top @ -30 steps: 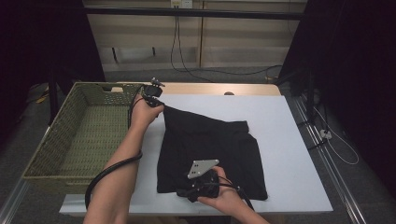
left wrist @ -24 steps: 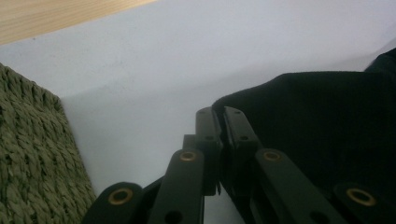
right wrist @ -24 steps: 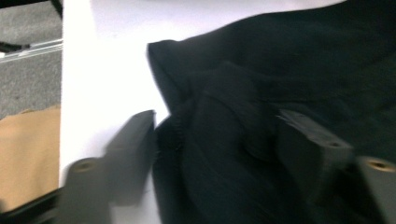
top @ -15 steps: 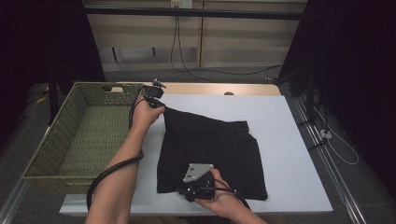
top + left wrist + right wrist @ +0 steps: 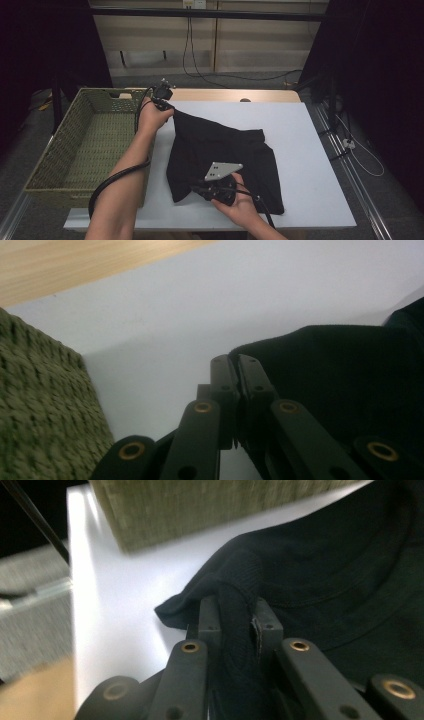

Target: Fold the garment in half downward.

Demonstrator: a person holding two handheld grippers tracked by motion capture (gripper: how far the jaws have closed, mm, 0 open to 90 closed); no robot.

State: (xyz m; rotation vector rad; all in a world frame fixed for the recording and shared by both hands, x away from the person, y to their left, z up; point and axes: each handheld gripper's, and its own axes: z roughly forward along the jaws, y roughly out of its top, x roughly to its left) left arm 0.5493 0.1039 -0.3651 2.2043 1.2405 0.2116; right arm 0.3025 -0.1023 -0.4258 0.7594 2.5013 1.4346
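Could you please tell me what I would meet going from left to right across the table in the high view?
Green woven basket → left claw pinching the garment's far corner → black garment → bare white tabletop.

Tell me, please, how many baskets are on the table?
1. The green woven basket stands at the left side of the white table, beside the black garment. No other basket shows.

The garment (image 5: 220,155) lies on the table (image 5: 305,150), the basket (image 5: 80,145) at its left.
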